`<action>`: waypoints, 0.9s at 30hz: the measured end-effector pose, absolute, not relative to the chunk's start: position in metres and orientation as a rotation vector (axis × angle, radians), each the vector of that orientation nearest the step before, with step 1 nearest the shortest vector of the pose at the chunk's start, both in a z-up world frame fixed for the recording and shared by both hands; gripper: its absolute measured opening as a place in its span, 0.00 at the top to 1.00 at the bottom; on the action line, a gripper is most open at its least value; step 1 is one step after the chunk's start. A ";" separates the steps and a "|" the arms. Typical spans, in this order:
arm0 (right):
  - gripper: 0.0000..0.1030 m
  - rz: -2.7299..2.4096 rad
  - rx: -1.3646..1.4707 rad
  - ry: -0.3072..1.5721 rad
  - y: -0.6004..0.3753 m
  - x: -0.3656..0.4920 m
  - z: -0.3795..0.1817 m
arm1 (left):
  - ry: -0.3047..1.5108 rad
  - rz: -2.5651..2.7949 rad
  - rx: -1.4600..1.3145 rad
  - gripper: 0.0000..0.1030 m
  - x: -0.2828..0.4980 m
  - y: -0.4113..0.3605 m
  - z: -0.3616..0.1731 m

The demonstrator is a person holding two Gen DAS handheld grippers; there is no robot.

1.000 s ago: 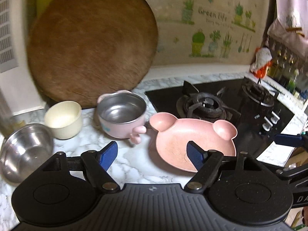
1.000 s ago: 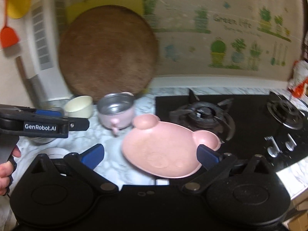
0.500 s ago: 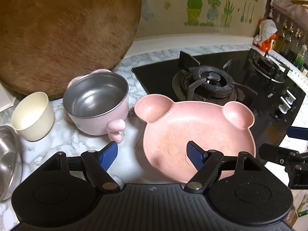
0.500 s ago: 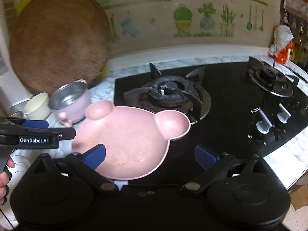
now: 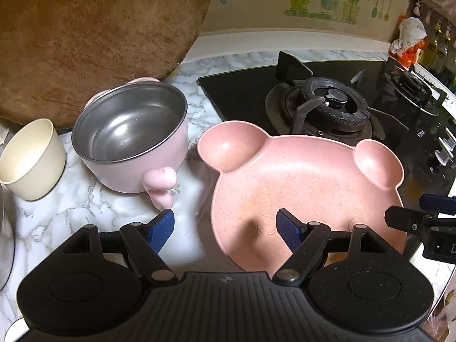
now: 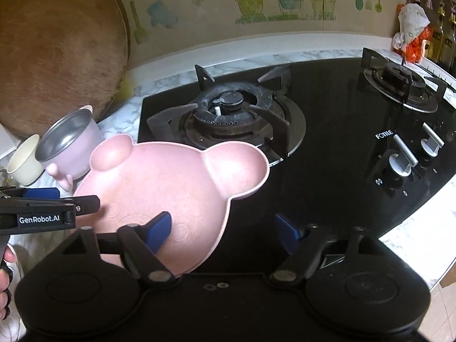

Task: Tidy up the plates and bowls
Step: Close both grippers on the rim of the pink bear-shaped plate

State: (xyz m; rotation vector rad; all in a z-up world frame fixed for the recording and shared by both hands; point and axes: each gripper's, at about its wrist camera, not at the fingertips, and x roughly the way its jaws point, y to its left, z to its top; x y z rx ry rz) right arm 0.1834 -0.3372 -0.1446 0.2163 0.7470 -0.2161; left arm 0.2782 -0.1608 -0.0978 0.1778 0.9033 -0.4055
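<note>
A pink bear-shaped plate [image 5: 302, 182] lies partly on the marble counter and partly on the black hob; it also shows in the right wrist view [image 6: 171, 191]. My left gripper [image 5: 225, 226] is open, its right finger over the plate's near part, its left finger over the counter. My right gripper [image 6: 222, 229] is open, its left finger over the plate's near right part, its right finger over the hob. A pink bowl with a steel inside [image 5: 131, 139] stands left of the plate. A cream cup [image 5: 28, 159] stands further left.
A large round wooden board [image 5: 94, 31] leans on the wall behind the bowls. A steel bowl's rim [image 5: 5, 245] shows at the far left. The gas hob [image 6: 327, 131] has two burners and knobs [image 6: 404, 159]. Bottles and a bag [image 6: 410, 31] stand at the back right.
Both grippers have moved forward and down toward the pink plate, which now fills more of both views. Both stay open. The plate and bowls have not moved.
</note>
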 end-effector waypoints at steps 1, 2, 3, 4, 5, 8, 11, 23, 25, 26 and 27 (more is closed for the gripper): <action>0.31 -0.217 0.220 0.750 -0.338 0.184 -0.146 | 0.908 -0.403 0.172 0.24 0.280 -0.160 -0.098; 0.33 -0.218 0.227 0.752 -0.339 0.185 -0.147 | 0.913 -0.399 0.165 0.24 0.281 -0.160 -0.099; 0.36 -0.218 0.233 0.753 -0.340 0.186 -0.147 | 0.920 -0.395 0.161 0.26 0.282 -0.160 -0.100; 0.42 -0.219 0.236 0.754 -0.341 0.186 -0.148 | 0.925 -0.391 0.156 0.29 0.283 -0.159 -0.100; 0.44 -0.219 0.238 0.757 -0.341 0.187 -0.149 | 0.933 -0.391 0.152 0.37 0.284 -0.159 -0.101; 0.52 -0.214 0.246 0.765 -0.342 0.188 -0.150 | 0.948 -0.384 0.141 0.47 0.285 -0.160 -0.102; 0.61 -0.210 0.246 0.768 -0.341 0.188 -0.151 | 0.950 -0.382 0.139 0.62 0.284 -0.161 -0.102; 0.87 -0.209 0.240 0.779 -0.335 0.190 -0.152 | 0.981 -0.364 0.122 0.82 0.283 -0.160 -0.102; 0.90 -0.216 0.240 0.778 -0.336 0.189 -0.153 | 0.981 -0.359 0.126 0.85 0.282 -0.158 -0.102; 0.90 -0.216 0.244 0.778 -0.336 0.188 -0.153 | 0.982 -0.362 0.122 0.86 0.282 -0.157 -0.101; 0.90 -0.215 0.248 0.777 -0.337 0.187 -0.152 | 0.984 -0.364 0.116 0.86 0.281 -0.156 -0.101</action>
